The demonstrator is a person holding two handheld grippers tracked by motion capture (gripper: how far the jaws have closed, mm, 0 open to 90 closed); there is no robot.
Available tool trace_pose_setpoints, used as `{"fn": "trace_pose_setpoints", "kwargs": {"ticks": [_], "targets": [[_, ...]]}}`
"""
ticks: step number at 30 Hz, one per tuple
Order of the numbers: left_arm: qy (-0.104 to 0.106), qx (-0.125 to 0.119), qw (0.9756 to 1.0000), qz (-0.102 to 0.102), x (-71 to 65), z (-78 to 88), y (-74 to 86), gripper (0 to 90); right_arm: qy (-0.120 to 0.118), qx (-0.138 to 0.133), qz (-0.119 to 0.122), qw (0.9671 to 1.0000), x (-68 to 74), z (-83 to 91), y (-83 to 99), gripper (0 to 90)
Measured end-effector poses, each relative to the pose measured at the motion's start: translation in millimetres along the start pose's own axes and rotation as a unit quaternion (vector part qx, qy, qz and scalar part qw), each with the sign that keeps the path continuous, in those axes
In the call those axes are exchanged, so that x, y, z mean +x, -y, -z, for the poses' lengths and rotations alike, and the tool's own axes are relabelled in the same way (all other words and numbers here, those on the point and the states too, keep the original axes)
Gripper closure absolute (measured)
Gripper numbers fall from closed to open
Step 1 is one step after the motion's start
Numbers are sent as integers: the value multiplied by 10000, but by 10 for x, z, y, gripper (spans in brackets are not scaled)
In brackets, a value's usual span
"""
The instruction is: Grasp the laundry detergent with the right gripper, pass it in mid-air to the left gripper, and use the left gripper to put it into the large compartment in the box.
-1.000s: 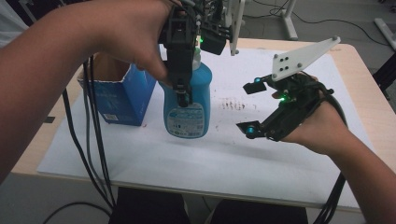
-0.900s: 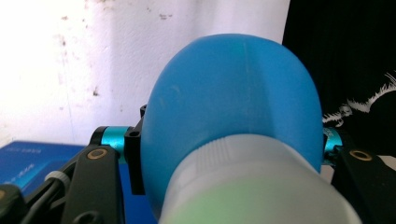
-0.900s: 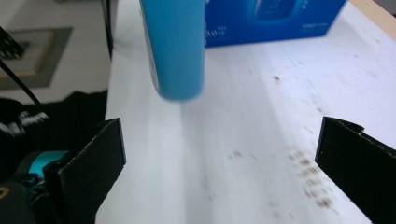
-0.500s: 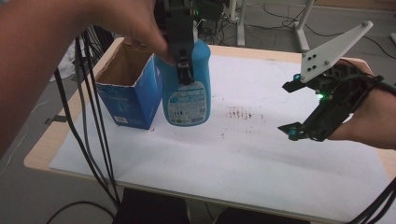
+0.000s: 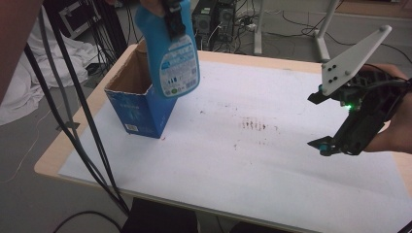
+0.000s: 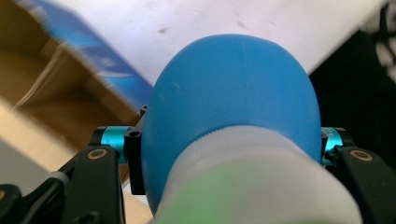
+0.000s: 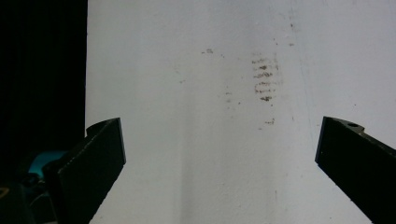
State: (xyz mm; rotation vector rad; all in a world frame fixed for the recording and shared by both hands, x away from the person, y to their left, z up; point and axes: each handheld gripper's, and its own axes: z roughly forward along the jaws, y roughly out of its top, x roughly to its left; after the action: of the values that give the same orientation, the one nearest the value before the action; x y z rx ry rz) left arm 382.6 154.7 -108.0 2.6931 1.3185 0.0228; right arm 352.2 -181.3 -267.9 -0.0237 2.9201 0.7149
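The left gripper (image 5: 171,14) clamps a blue plastic spray bottle (image 5: 170,53) above the open blue cardboard box (image 5: 141,109), probably to lower inside, while the right gripper (image 5: 340,116) hangs released.

Each gripper has two black jaws on teal anodised mounts with brass-coloured screws. The right gripper (image 5: 319,121) carries a grey three-cornered plate (image 5: 352,59) with dark screw holes and a green indicator light. Black cables (image 5: 73,111) trail from the left gripper (image 6: 224,154).
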Motion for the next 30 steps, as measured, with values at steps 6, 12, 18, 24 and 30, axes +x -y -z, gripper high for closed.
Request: {"fn": "trace_pose_setpoints", "kwargs": {"ticks": [6,12,18,24,30], "targets": [[-205,-25,9966,796,331,134,104,389,-27,42,32,10000,-8,-7,-14,9],[-439,88,9882,1468,594,97,189,390,-38,50,40,10000,-14,2,-25,9],[-475,243,9826,1780,825,-87,225,389,-36,123,7,9999,-22,-28,-26,9],[-346,366,9827,1784,1005,-331,233,389,-17,129,-9,9999,-21,-53,-37,9],[-250,534,9910,1205,1126,-654,224,390,-25,184,-81,9998,-23,-93,-24,9]]}}
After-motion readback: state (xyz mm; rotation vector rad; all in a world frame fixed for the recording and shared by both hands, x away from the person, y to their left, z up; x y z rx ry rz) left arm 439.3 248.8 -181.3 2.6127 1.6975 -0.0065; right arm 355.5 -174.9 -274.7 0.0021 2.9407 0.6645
